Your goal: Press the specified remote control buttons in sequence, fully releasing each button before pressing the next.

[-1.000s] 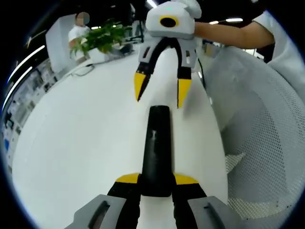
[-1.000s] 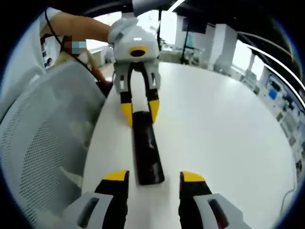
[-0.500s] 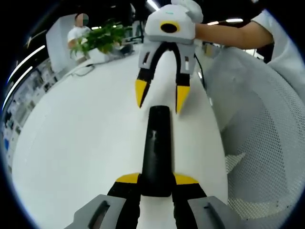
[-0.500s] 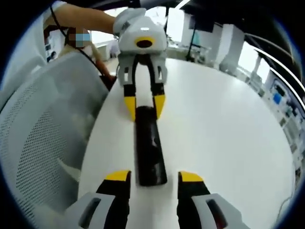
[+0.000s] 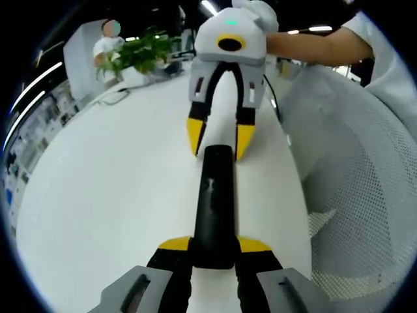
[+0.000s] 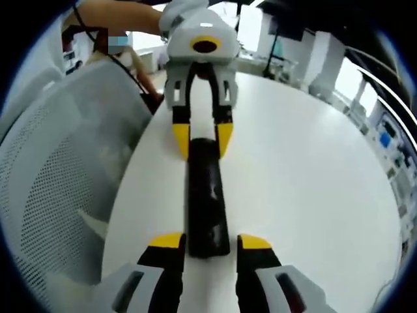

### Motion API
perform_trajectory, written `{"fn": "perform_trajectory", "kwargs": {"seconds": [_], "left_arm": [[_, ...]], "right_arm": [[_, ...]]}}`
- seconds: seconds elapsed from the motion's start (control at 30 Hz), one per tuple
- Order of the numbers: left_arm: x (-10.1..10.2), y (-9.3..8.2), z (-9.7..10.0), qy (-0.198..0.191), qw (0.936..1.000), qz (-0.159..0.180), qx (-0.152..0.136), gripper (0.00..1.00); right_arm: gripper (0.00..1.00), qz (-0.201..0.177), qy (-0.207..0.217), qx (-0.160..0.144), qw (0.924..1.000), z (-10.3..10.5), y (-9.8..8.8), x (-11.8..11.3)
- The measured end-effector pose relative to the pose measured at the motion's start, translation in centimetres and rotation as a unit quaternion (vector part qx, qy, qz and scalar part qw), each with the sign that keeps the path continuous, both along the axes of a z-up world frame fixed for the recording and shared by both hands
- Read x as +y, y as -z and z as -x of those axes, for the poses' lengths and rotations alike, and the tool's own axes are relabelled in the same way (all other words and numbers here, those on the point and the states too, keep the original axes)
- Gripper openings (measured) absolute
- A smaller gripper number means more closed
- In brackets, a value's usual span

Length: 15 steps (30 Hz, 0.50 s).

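The black remote control [image 5: 214,205] lies lengthwise down the middle of the left gripper view, on a smooth white bench [image 5: 111,195]. The left tool [image 5: 214,245] has its yellow-tipped jaws tight against the remote's near end at lower centre, pinching it. By my reading that grip is there to pin the slim body so it won't skate on the glossy top.

At upper centre of that view the right tool [image 5: 217,140] reaches in, its two yellow tips straddling the remote's far end. The right gripper view shows the same from the other side: right tool [image 6: 207,242] at the bottom with jaws spread, flanking the remote [image 6: 206,202] closely; whether they touch its sides I can't tell. The left tool [image 6: 202,141] sits at the remote's opposite end, upper centre.

The remote is a long, narrow bar, rounded at the ends, with a satin sheen; its buttons are too faint to pick out. A white mesh chair back [image 5: 352,169] curves along the right of the left gripper view, and a leafy green plant [image 5: 140,52] stands at upper left.

No button press looks under way yet; it seems to be bracing first.
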<state>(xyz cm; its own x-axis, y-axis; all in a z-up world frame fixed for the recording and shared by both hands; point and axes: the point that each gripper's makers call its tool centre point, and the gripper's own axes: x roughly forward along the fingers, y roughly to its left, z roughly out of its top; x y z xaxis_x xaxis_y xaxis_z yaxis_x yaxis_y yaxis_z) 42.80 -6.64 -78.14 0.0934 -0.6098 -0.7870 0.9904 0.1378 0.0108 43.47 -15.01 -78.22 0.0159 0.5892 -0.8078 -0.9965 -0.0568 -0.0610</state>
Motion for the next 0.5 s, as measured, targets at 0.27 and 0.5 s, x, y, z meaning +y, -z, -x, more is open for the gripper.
{"fn": "perform_trajectory", "kwargs": {"seconds": [0.27,0.5], "left_arm": [[-0.01,0.00,0.01,0.000,1.0000,0.002,0.000,0.24],[0.01,0.02,-0.01,0.001,1.0000,0.002,0.000,0.24]], "right_arm": [[0.22,0.007,-0.006,0.004,0.9999,0.06,0.25,0.02],[0.20,0.012,-0.013,0.006,0.9998,0.11,0.25,0.13]]}}
